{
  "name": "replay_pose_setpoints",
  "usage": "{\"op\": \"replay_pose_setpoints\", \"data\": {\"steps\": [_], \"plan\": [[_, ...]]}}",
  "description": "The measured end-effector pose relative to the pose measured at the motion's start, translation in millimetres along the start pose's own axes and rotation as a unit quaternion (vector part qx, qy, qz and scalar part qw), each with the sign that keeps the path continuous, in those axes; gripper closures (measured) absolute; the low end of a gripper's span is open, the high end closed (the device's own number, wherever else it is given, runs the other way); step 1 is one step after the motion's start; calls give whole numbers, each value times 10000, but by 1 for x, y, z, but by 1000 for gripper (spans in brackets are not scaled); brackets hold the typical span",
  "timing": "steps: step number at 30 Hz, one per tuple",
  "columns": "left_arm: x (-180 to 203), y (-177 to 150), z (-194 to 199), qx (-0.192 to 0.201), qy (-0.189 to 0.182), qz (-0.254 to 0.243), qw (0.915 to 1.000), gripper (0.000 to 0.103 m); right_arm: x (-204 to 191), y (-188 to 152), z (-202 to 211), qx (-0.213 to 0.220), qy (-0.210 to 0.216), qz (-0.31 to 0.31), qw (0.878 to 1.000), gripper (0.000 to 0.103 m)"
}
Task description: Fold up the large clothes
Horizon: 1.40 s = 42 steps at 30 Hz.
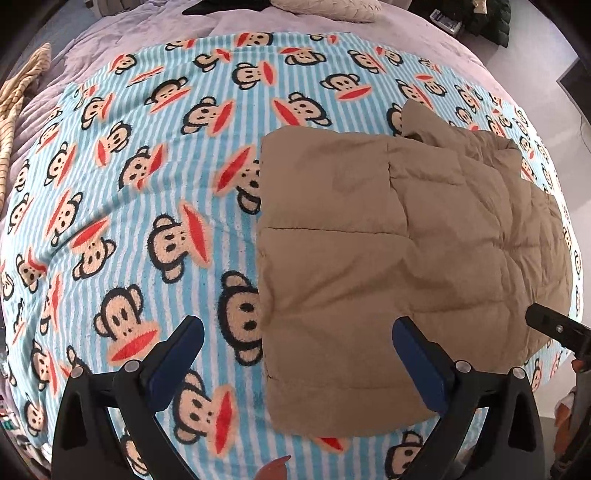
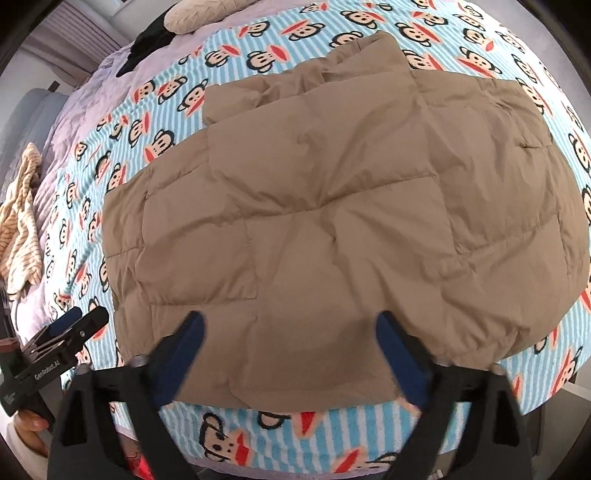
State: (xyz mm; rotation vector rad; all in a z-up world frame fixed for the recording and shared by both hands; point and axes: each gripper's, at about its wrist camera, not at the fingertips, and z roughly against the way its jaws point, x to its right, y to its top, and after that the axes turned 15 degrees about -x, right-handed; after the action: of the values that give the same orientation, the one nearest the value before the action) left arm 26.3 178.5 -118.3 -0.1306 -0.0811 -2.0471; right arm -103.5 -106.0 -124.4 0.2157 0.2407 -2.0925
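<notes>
- Tan quilted puffer jacket [image 2: 332,206]: folded into a broad, roughly rectangular bundle, its stitched panels puffed and lightly creased; a raised collar or sleeve fold stands at its far edge, toward 12 o'clock in the right wrist view.
- Position: the jacket lies flat on a blue-and-white striped monkey-print blanket [image 1: 129,221], which covers a lavender bedspread [image 1: 147,26]. In the left wrist view it fills the area from 1 to 5 o'clock; in the right wrist view it occupies the centre.
- Left gripper [image 1: 297,354]: jaws spread wide, nothing between them; it points steeply down over the jacket's left edge, one blue pad [image 1: 173,365] above the blanket, the other above the tan fabric.
- Right gripper [image 2: 290,354]: jaws likewise spread wide and empty, aimed steeply down over the jacket's near hem at 6 o'clock.
- Mutual view: each tool appears at the other camera's margin, the left one at 8 o'clock in the right wrist view.
- Periphery: a striped beige garment [image 2: 18,229] lies at 9 o'clock, a cream pillow [image 2: 199,13] near 11 o'clock.
</notes>
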Motion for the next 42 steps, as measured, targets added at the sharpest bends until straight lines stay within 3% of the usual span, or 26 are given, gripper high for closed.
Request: {"op": "replay_pose_setpoints", "data": {"steps": [3,9,13,16,22,27,33,38,42], "plan": [[1,2,-4,-59,48,-45,10000,1,0,0,-3,58,86,3,9999,0],[-7,8,-14,-206,-30,-1,9998,1,2,5,-16,-398,167,-18,9991,0],[-16,11,-24,-451,-491,-46,9978,1,14,5,-23,-519,494,-328,9969,0],[-22,12,-25,-449,-743,-82,9962,1,18,2,-27,-540,492,-422,9964,0],[-36,27,-36,-436,-881,-289,9947,1,21,-1,-30,-568,503,-468,9960,0],[-54,40,-62,-851,-1746,-350,9803,1,24,-2,-34,-604,468,-481,9959,0],[-38,53,-89,-1209,-2711,-754,9519,1,22,0,-39,-641,386,-423,9963,0],[-13,65,-99,-1290,-2881,-1117,9423,1,20,1,-42,-677,321,-379,9965,0],[-3,72,-110,-1361,-2778,-1258,9426,1,18,4,-44,-705,270,-345,9966,0]]}}
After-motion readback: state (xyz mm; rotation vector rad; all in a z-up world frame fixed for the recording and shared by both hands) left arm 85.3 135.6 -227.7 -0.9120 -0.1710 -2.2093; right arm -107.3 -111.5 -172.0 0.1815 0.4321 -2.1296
